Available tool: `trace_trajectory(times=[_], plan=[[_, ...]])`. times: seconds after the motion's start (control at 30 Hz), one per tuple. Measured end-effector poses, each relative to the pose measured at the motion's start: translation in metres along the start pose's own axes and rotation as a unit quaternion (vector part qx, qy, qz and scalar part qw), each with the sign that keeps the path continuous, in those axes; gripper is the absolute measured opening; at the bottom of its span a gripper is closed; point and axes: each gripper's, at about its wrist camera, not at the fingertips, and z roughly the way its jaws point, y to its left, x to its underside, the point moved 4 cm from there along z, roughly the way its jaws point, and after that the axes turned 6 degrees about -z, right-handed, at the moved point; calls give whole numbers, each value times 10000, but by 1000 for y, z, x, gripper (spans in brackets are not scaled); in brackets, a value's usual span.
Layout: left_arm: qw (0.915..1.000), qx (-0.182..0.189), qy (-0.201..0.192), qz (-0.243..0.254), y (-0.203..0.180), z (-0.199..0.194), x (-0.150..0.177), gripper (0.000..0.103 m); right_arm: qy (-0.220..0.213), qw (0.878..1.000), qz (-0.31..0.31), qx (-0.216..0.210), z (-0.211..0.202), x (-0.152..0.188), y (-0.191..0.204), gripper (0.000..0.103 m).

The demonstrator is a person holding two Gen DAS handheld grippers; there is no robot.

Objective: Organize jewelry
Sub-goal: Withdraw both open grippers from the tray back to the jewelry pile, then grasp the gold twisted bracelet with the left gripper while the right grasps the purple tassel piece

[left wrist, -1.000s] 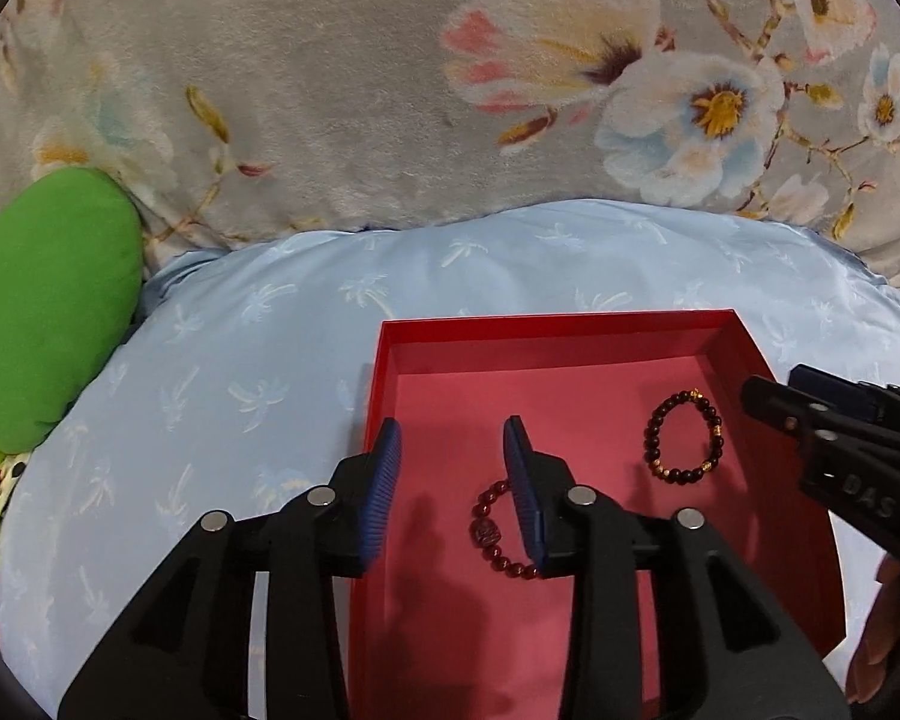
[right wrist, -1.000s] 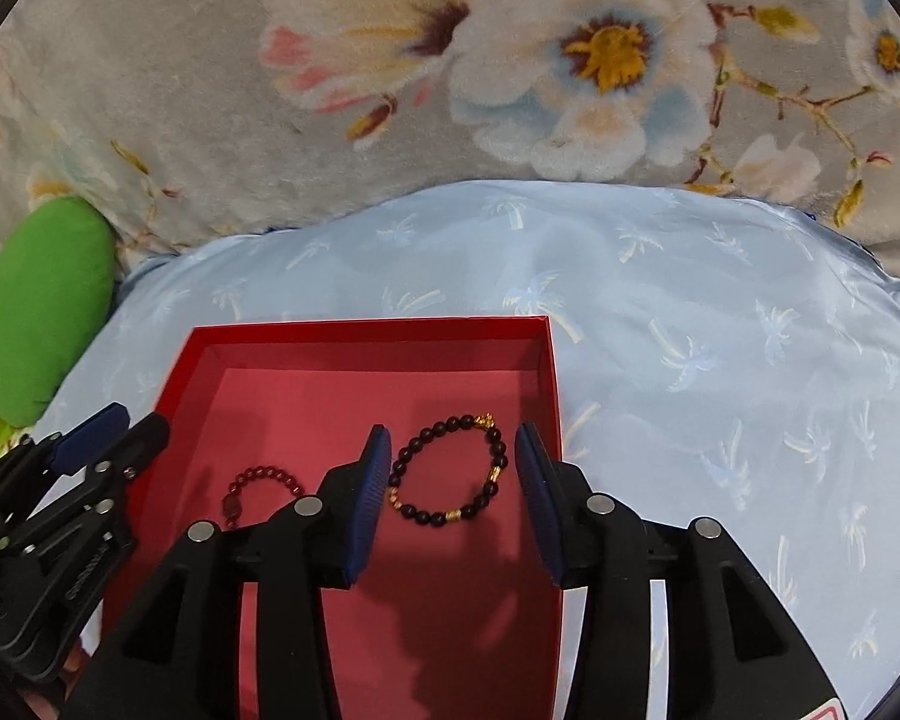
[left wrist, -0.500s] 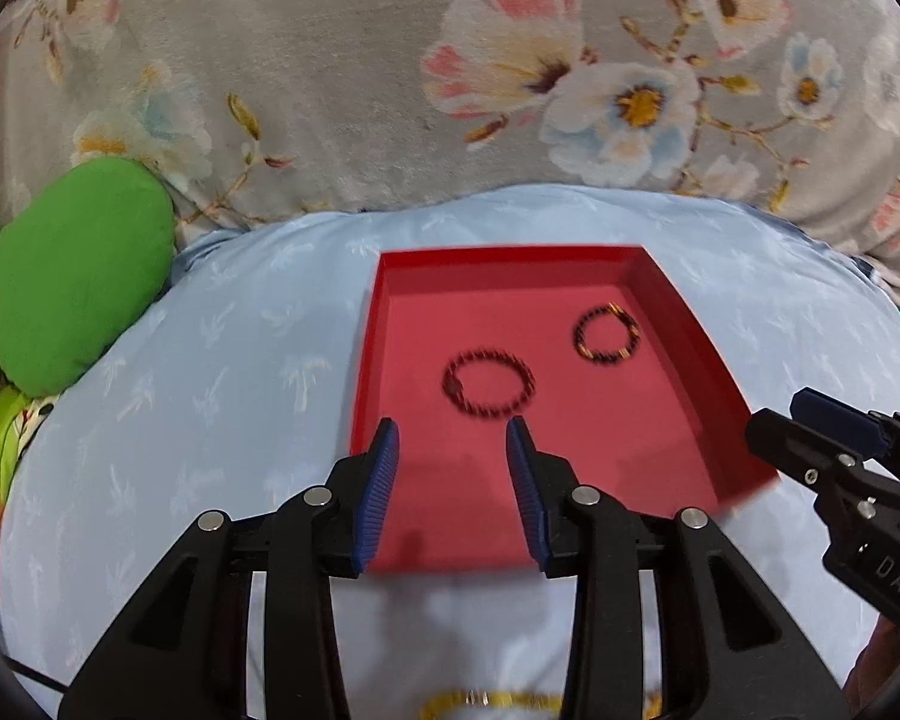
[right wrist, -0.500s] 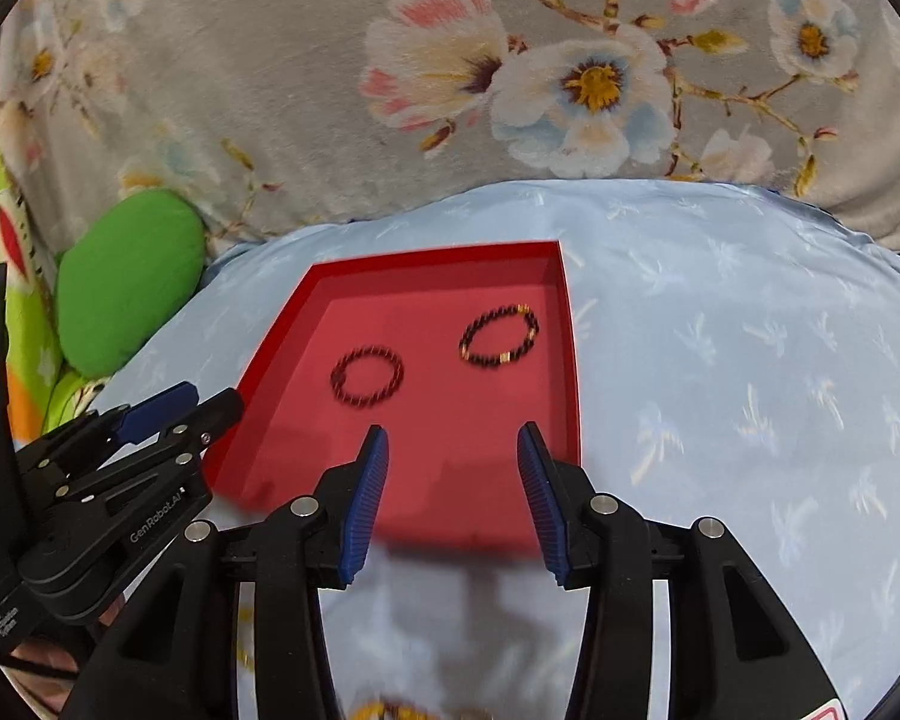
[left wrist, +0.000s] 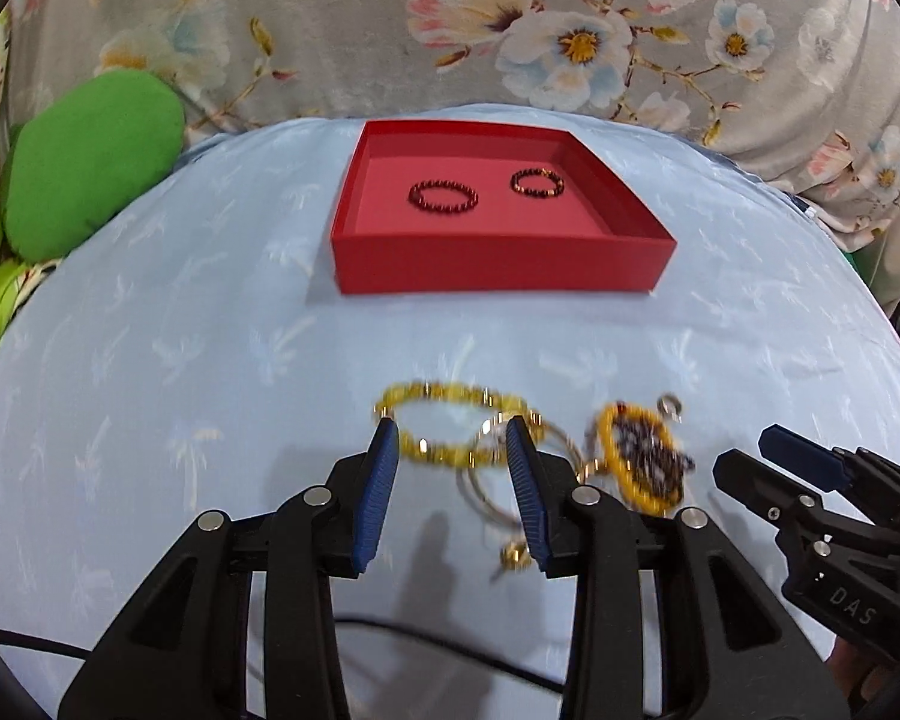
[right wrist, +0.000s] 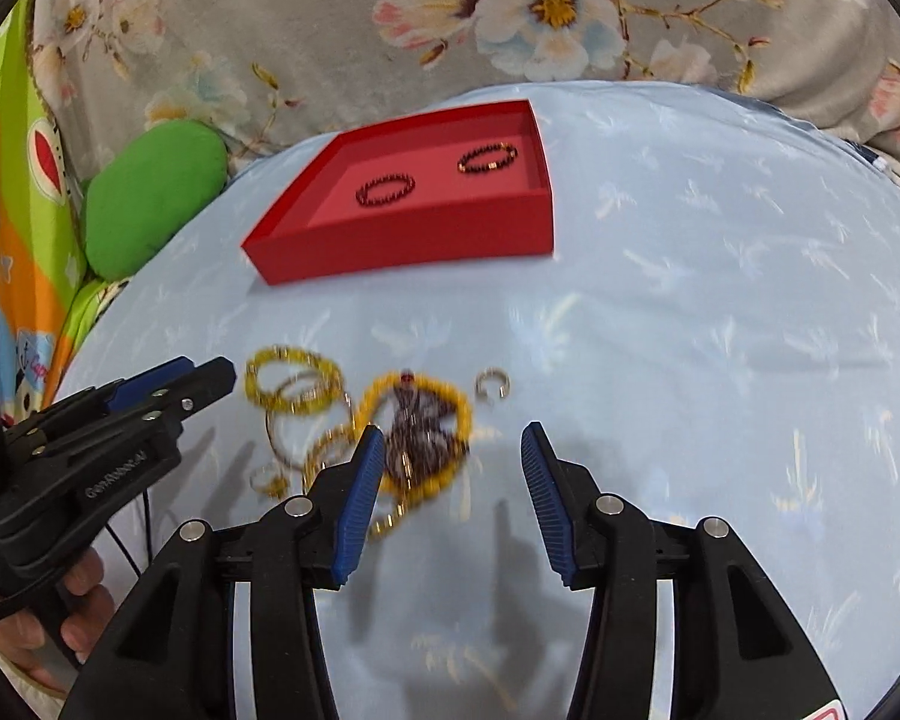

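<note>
A red tray point(left wrist: 498, 267) point(right wrist: 414, 240) lies on the light blue cloth and holds a dark red bead bracelet point(left wrist: 443, 196) point(right wrist: 386, 187) and a dark bracelet with gold beads point(left wrist: 537, 182) point(right wrist: 487, 157). Nearer me lies a blurred pile of jewelry: a yellow bead bracelet point(left wrist: 450, 423) point(right wrist: 291, 381), thin gold hoops point(left wrist: 492, 480), a yellow ring around dark beads point(left wrist: 645, 462) point(right wrist: 417, 429) and a small silver ring point(right wrist: 492, 385). My left gripper point(left wrist: 453, 480) is open, just above the yellow bracelet. My right gripper point(right wrist: 453, 480) is open and empty beside the dark-bead piece.
A green cushion point(left wrist: 84, 162) point(right wrist: 150, 198) sits at the left. A grey floral blanket point(left wrist: 510, 30) rises behind the blue cloth point(right wrist: 720, 330). A colourful printed fabric point(right wrist: 24, 180) lies at the far left. A black cable point(left wrist: 150, 654) runs under the left gripper.
Both grippers have pulled back from over the red tray toward me. The tray now lies farther off and the loose jewelry pile has come into view under the open fingers.
</note>
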Motion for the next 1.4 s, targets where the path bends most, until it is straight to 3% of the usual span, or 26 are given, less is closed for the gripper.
trace_trajectory(times=[0.1,0.4,0.9,1.13,1.4], plan=[[10000,-75,2,-28,6,-5,14,36,11,9999,-106,131,-1,13,3,47],[9997,150,29,-214,-1,-16,26,43,59,9999,-63,133,-3,28,4,47],[9979,499,415,-33,-33,11,36,41,107,9995,53,287,-4,35,-12,47],[9970,471,612,73,-40,27,40,15,109,9995,64,300,-4,34,-14,47],[9980,436,465,2,-32,18,35,8,117,9997,103,197,-2,31,-13,47]])
